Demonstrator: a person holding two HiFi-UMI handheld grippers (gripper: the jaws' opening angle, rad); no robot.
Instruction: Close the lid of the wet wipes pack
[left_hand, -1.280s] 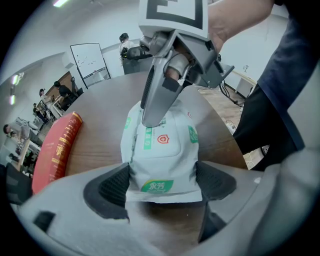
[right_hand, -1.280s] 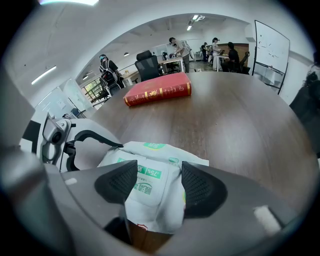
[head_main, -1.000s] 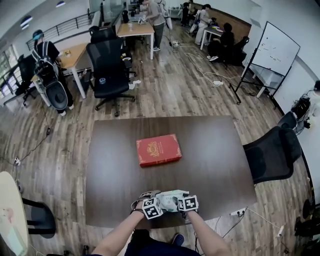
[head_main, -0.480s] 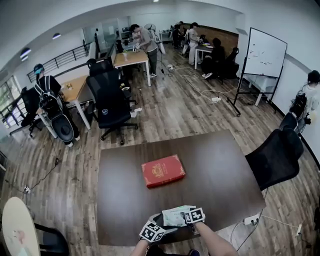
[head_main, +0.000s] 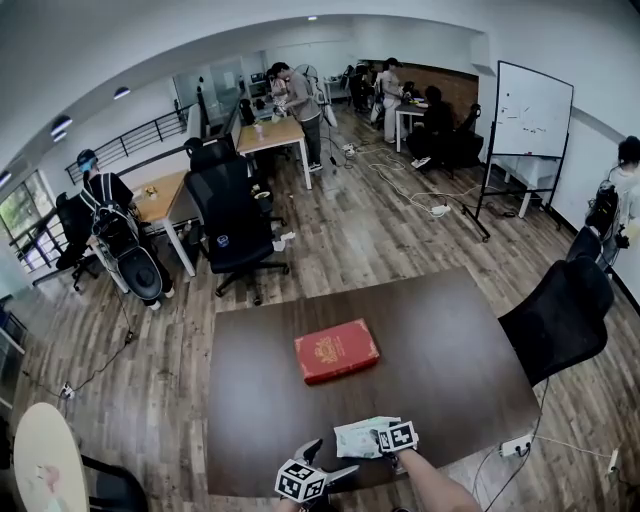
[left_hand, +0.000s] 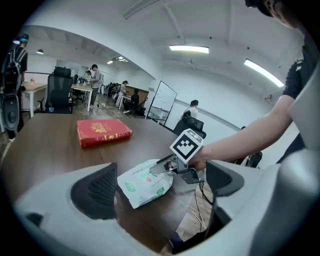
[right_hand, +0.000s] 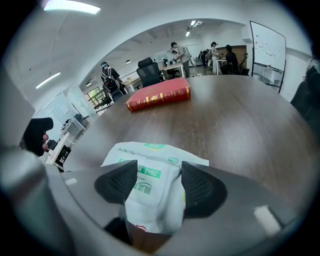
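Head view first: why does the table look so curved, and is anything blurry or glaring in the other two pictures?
Head view: a wide-angle lens bows the table edges, while the red book is sharp. Left gripper view: the corners are dark and rounded, and the ceiling light burns out white. Right gripper view: the wet wipes pack is soft nearest the lens, and its farther print is clearer.

Pale grey plastic left tongs (left_hand: 161, 184) and matching right tongs (right_hand: 159, 187), dark ribbed pads (right_hand: 117, 186) inside, each topped by a white cube with black square markers (head_main: 300, 482). Dark short sleeve (left_hand: 296, 82) on the right arm.
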